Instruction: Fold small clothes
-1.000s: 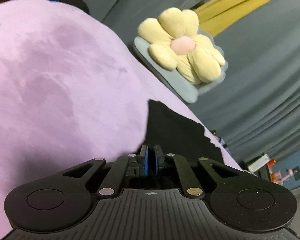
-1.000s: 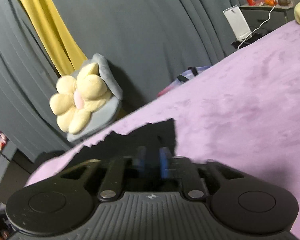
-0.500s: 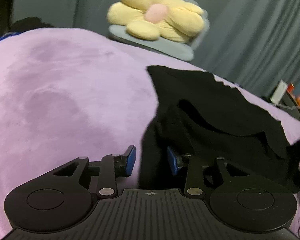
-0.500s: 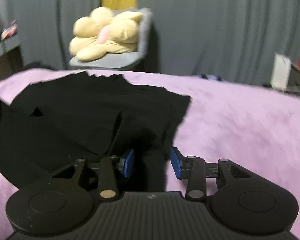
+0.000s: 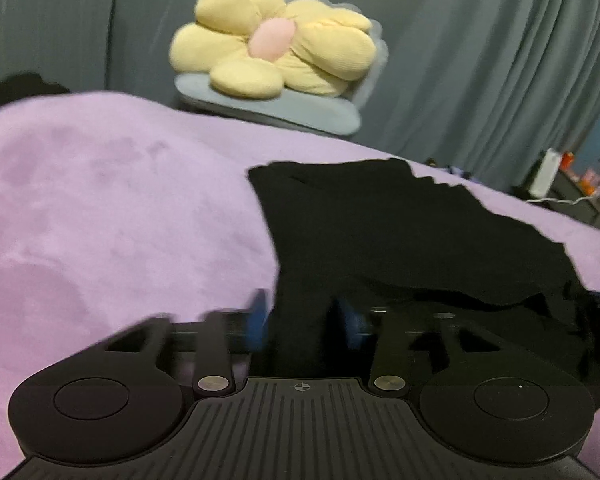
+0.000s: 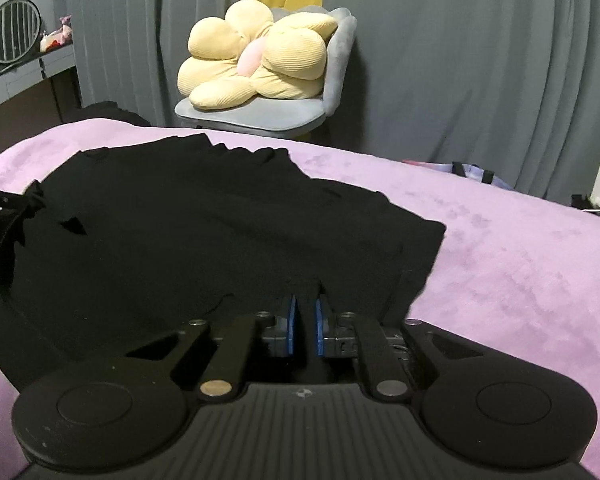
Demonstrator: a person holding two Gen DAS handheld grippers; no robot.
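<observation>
A black garment (image 5: 400, 232) lies spread on a purple blanket (image 5: 100, 220). My left gripper (image 5: 304, 320) is at the garment's near left edge. Its blurred jaws are closing, with a raised fold of the black cloth between them and a little room still showing beside the fold. In the right wrist view the same garment (image 6: 200, 220) covers the left half of the blanket (image 6: 520, 260). There, my right gripper (image 6: 305, 320) is shut on a pinch of cloth at the near right edge, with its blue pads (image 6: 289, 322) almost together.
A grey chair (image 6: 260, 118) holding a yellow flower cushion (image 6: 256, 68) stands past the far edge of the bed, against grey curtains. A dresser with a round mirror (image 6: 10, 30) is at the far left. Small items and a white box (image 5: 544, 178) sit at the far right.
Both grippers rolled to level and dropped to the garment's near edge. They opened around folds of cloth. The right one has since closed on its fold, and the left one's jaws have narrowed.
</observation>
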